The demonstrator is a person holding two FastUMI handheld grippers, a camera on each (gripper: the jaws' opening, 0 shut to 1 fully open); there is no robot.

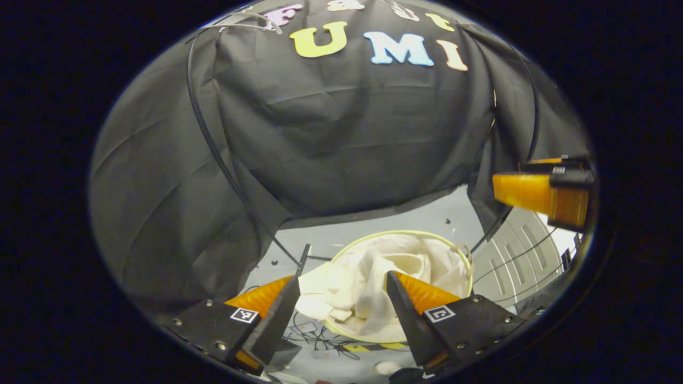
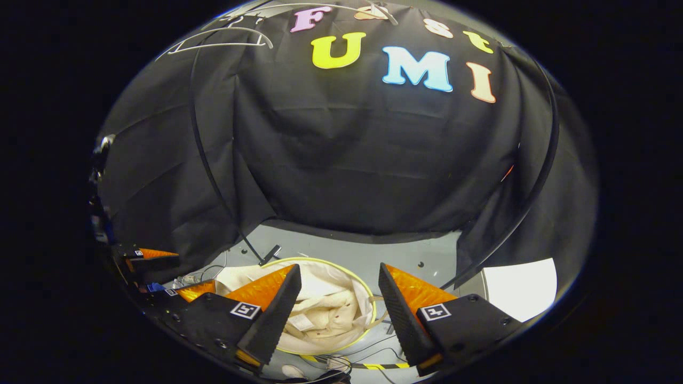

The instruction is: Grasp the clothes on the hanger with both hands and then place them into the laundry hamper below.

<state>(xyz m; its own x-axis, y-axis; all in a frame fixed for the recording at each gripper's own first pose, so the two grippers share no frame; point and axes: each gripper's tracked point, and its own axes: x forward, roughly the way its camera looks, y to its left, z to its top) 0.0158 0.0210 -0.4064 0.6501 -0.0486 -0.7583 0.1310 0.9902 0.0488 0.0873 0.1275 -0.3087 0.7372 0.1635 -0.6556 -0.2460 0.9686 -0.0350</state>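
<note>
The white clothes [image 1: 373,261] lie bunched inside the round laundry hamper, whose yellow rim [image 1: 400,232] stands on the grey floor. My left gripper [image 1: 341,276] hangs open above the hamper, nothing between its fingers. In the right gripper view the same clothes [image 2: 325,304] fill the hamper [image 2: 369,304], and my right gripper [image 2: 339,266] is open over it, holding nothing. A bare white hanger [image 1: 251,24] [image 2: 224,40] hangs high at the upper left. The right gripper [image 1: 533,192] shows at the right edge of the left gripper view, and the left gripper [image 2: 155,258] at the far left of the right gripper view.
Black cloth walls the booth behind and on both sides, with thin black poles [image 2: 205,154] curving down to the floor. Loose cables [image 1: 315,336] and striped tape [image 2: 384,366] lie in front of the hamper. A slotted grey panel [image 1: 512,250] stands to the right.
</note>
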